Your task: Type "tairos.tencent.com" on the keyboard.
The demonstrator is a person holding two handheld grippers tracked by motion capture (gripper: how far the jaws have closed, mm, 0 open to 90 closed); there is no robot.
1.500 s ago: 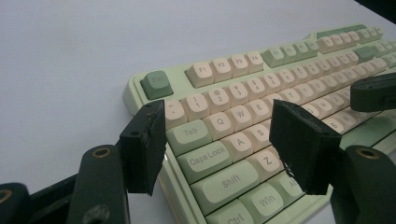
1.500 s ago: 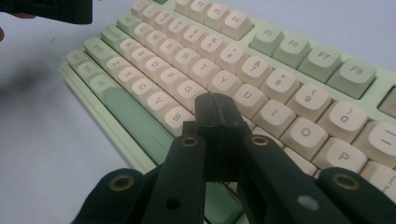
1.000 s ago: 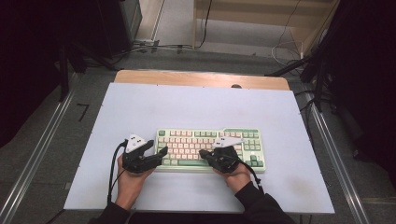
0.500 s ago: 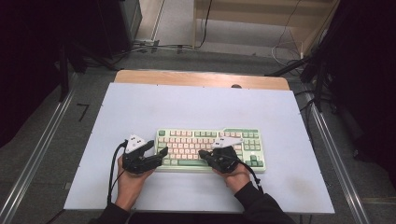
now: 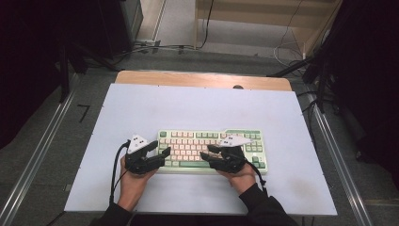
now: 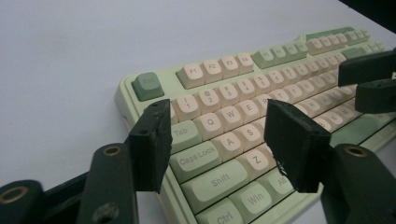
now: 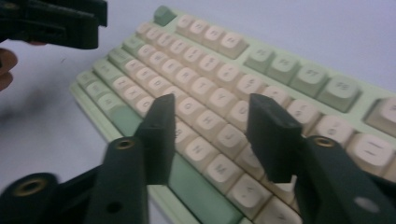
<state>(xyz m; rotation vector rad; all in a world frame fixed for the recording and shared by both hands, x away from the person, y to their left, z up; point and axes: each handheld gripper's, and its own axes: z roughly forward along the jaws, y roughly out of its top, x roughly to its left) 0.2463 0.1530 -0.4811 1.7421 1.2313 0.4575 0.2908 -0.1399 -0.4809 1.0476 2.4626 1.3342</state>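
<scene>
Green-and-cream keyboard (image 5: 211, 149) lies mid-table, left gripper (image 6: 217, 140) just narrowed and right gripper (image 7: 208, 135) just opened, both part-open and holding nothing above the keys; best to lower one jaw tip squarely onto a single key.

A pale table top (image 5: 141, 103) over a wooden edge (image 5: 188, 77); cables (image 5: 155, 46), perhaps, on the floor behind.

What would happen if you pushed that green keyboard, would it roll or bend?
The keyboard lies flat and wide on the table, so it would probably slide, not roll. Its thick hard-looking case suggests it stays stiff. The raised keys might press down if poked.
</scene>
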